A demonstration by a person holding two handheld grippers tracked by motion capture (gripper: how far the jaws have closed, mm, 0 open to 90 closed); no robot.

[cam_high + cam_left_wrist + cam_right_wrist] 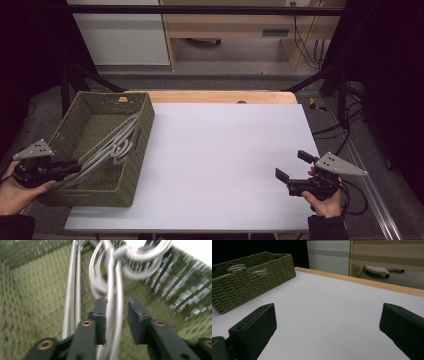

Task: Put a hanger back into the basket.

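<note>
The left tongs (116, 315) stand partly open inside the green woven basket (142, 130), and the grey cable bundle (113, 302) passes between the two jaws. One jaw seems to lie against the strands and the other stands a little apart from them, so the pads do not press the bundle from both sides. In the high view the left tongs (70, 167) reach over the near left corner of the basket, held by the left hand (17, 187) just outside that corner. The cable bundle (112, 145) lies inside the basket, from the near left corner up toward the right wall, with some loops near that wall. The basket itself stands on the left part of the white surface (225, 160), partly over its left edge. The right tongs (292, 167) are wide open with nothing between the jaws. They hover low over the surface, well apart from the basket, far to its right near the right edge, held by the right hand (325, 202).
</note>
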